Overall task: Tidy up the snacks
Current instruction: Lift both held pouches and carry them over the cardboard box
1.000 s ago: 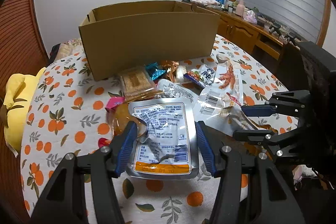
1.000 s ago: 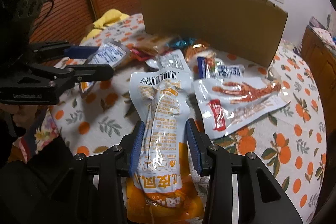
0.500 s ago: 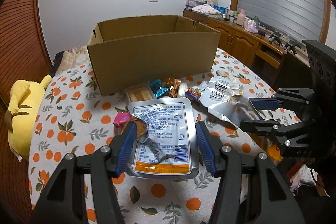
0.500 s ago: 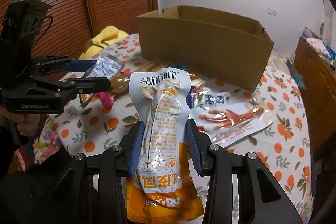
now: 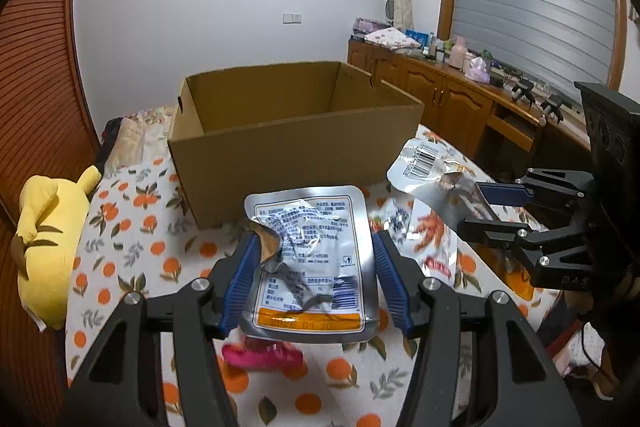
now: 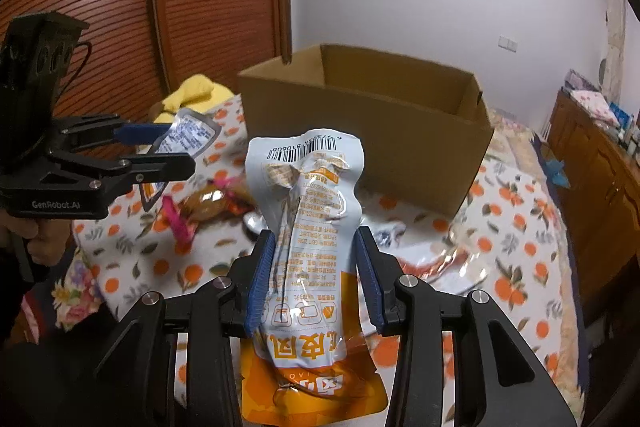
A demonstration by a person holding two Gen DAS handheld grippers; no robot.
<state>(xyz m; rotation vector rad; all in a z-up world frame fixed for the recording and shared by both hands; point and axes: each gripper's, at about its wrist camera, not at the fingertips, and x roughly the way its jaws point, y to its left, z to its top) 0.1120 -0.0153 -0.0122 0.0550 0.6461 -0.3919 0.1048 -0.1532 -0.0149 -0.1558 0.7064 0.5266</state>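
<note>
My left gripper (image 5: 314, 241) is shut on a silver foil snack pouch (image 5: 310, 259) with an orange strip, held above the table. My right gripper (image 6: 314, 241) is shut on a white and orange snack pouch (image 6: 310, 239) with a barcode at its far end. Ahead of both stands an open cardboard box (image 5: 296, 143), its inside looking bare where visible. The left wrist view has the right gripper (image 5: 486, 209) at the right with its pouch (image 5: 432, 169). From the right wrist camera the left gripper (image 6: 160, 145) appears at the left with the silver pouch (image 6: 188, 137).
Several more snack packets lie on the orange-print tablecloth (image 5: 132, 239) in front of the box, among them a pink wrapper (image 5: 262, 355) and a clear packet (image 6: 444, 267). A yellow plush toy (image 5: 48, 231) sits at the table's left. A wooden sideboard (image 5: 452, 99) runs along the right wall.
Both grippers have risen with their pouches and tilted up, so the box's open top and inside now show. The snack pile has dropped lower in both views.
</note>
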